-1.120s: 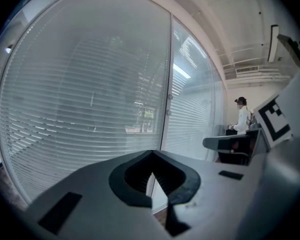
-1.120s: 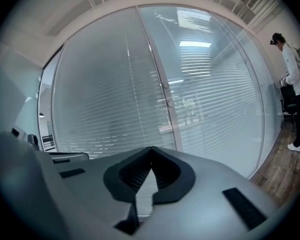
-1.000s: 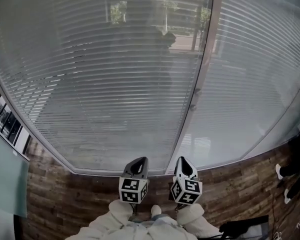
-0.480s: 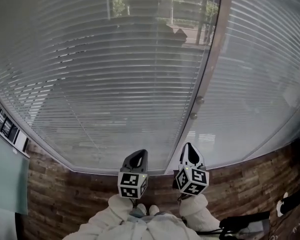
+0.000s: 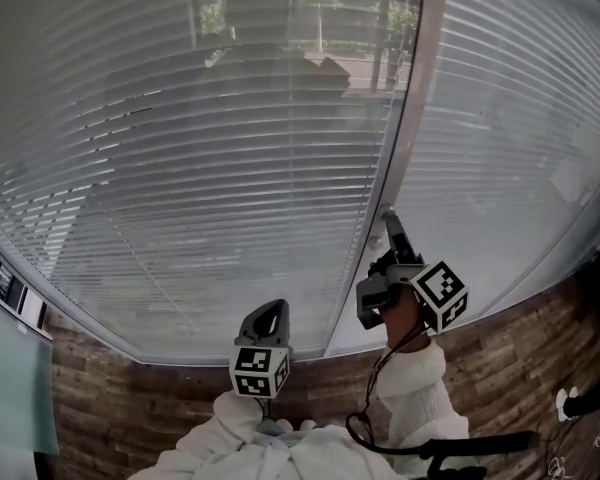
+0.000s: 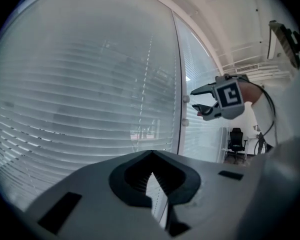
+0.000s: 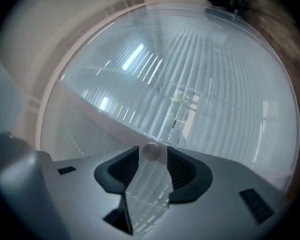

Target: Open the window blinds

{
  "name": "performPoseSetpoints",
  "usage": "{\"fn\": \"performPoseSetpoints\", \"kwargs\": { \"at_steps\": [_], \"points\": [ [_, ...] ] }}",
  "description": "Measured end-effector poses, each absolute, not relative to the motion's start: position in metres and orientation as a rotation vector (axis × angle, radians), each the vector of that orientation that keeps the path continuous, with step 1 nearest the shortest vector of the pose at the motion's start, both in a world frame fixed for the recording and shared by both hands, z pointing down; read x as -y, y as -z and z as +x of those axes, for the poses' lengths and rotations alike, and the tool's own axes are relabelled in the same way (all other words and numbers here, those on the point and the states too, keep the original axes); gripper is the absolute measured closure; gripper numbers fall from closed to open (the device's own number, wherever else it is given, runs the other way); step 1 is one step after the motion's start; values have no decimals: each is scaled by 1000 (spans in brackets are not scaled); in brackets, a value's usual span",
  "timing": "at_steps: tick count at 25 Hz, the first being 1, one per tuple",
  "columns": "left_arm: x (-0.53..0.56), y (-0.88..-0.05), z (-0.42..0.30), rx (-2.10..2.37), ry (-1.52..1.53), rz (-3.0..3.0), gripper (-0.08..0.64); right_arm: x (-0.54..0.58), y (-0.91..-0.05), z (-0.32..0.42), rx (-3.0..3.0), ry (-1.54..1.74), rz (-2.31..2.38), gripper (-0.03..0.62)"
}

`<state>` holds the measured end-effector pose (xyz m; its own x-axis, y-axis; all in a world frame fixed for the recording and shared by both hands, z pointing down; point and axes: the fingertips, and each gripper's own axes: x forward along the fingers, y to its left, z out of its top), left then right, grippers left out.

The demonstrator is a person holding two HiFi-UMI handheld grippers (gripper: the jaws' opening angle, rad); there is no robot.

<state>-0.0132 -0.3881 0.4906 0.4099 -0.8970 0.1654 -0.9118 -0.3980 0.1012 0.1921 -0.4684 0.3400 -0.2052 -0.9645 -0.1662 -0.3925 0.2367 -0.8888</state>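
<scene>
Ahead of you hang two window blinds (image 5: 200, 168), split by one frame post (image 5: 405, 98) that carries two round knobs (image 6: 186, 99). Your right gripper (image 5: 392, 230) is raised to the post, its jaws opening with one knob between them. Your left gripper (image 5: 270, 318) sits low over the plank floor (image 5: 100, 388), jaws pressed together.

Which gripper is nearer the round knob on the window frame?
Right. The right gripper, jaws opening, is up at the knob; the left gripper sits lower, clear of it.
</scene>
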Motion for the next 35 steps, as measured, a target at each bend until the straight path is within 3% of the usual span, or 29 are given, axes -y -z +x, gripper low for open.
{"fn": "performPoseSetpoints", "kwargs": {
  "at_steps": [20,35],
  "points": [
    [404,-497,-7,1573,-140,2508,558,500,-339,196,-1587,1164,-1184,456],
    [395,-499,-11,1574,-149,2520,558,496,-323,180,-2338,395,-1863,463]
  ]
}}
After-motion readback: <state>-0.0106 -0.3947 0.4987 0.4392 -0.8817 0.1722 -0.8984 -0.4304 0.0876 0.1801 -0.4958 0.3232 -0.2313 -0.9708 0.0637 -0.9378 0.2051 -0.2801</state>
